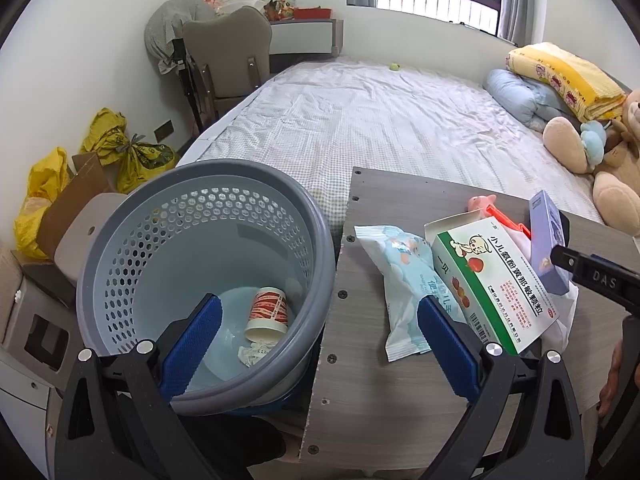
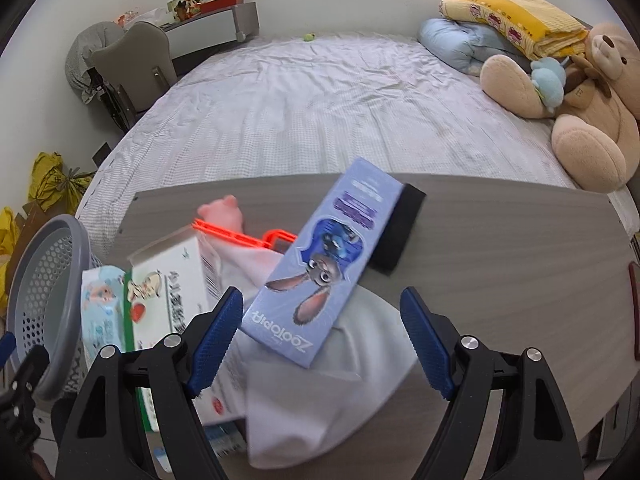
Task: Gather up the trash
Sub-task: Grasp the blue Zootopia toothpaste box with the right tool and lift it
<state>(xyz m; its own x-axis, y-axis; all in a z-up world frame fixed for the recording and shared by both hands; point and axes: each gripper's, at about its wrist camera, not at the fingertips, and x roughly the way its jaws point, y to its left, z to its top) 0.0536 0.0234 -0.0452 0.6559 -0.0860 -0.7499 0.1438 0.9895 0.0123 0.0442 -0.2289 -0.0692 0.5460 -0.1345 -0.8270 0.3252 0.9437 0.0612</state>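
My left gripper [image 1: 320, 332] is open, one finger over the grey perforated basket [image 1: 120, 256] and the other over the table edge. A paper cup [image 1: 267, 314] and crumpled paper [image 1: 256, 352] lie in the basket. On the grey table [image 1: 380, 392] are a light blue wipes packet [image 1: 404, 280], a green and white medicine box [image 1: 496, 280] and a purple carton [image 1: 546, 244]. My right gripper [image 2: 320, 332] is open above a white bag [image 2: 312, 396]. The purple carton's [image 2: 320, 268] near end lies between its fingers, untouched.
A black block [image 2: 396, 228], an orange plastic piece [image 2: 240, 237] and a pink toy [image 2: 222, 208] sit farther back on the table [image 2: 500, 272]. Beyond is a bed [image 2: 320, 112] with a teddy bear [image 2: 592, 104]. Yellow bags [image 1: 128, 148] and cardboard [image 1: 76, 196] stand left of the basket.
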